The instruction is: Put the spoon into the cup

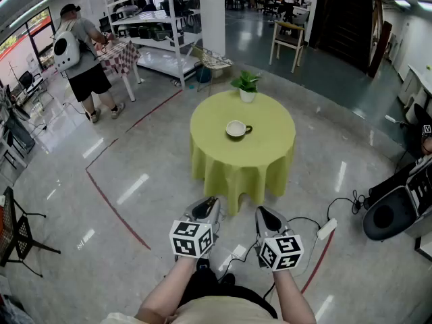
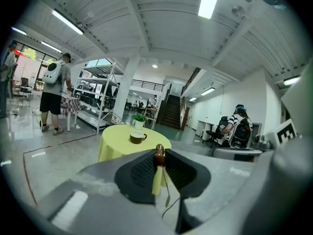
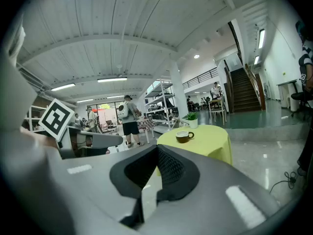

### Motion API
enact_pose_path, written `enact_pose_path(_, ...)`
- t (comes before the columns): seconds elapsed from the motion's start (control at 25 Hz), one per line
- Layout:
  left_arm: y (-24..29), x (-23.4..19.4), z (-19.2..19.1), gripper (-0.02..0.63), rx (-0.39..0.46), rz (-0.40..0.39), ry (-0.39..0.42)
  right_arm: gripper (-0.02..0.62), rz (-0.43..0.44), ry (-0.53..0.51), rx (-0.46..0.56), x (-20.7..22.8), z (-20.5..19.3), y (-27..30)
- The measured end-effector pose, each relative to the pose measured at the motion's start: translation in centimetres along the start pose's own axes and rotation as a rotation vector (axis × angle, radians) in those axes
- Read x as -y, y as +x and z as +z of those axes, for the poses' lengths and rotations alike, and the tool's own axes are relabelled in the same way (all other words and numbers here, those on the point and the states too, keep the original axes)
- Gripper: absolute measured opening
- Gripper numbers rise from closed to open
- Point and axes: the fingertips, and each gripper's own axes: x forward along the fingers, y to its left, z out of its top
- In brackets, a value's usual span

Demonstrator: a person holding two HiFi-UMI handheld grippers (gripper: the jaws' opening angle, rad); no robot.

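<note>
The head view looks forward and steeply down from standing height; the desk (image 1: 270,147) lies mid-frame, well off; both gripper views ride low, facing almost level along their jaws — each shows that same desk and cup (image 2: 138,137) far ahead, near centre.

Open workshop hall with metal shelving racks (image 1: 156,25) and a staircase (image 2: 172,114).

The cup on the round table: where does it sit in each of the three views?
Head view: the cup sits near centre, on the yellow-green table.
Left gripper view: the cup is left of centre, above the fingers.
Right gripper view: right of centre, above the fingers.
Shared landmark: the potted plant just beyond it.
</note>
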Motion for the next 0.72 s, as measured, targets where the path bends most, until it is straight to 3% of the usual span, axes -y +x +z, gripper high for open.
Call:
enact_pose_path(0.56, -2.9, 0.8, 0.4, 0.055, 0.006, 0.004, -0.004, 0.002, 0.006, 0.032, 0.024, -2.0, 0.4, -2.5)
enact_pose_path(0.72, 0.2, -0.1, 1.0, 0.055, 0.012, 0.009, 0.004, 0.002, 0.008, 0.045, 0.043, 0.2, 0.7, -0.2)
